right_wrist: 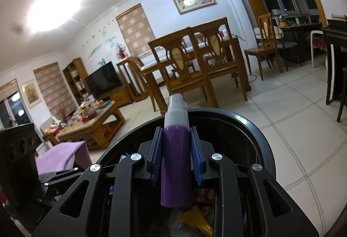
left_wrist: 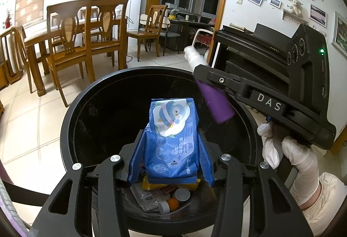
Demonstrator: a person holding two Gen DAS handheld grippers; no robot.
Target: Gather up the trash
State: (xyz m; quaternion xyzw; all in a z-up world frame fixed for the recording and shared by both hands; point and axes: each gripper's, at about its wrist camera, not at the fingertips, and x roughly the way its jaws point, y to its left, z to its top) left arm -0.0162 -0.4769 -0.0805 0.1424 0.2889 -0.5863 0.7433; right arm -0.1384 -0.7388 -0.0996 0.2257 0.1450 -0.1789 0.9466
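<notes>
Under the left hand-held gripper the black bin holds litter, half hidden by the blue wipes packet that stands between its blue pads. The pads flank the packet, and whether they press on it is hard to make out. This gripper tilts down over the bin's mouth. To its right, the right hand-held gripper, carried in a white-gloved hand, clamps a purple bottle by its middle, white cap forward, bottom end blurred above the bin.
</notes>
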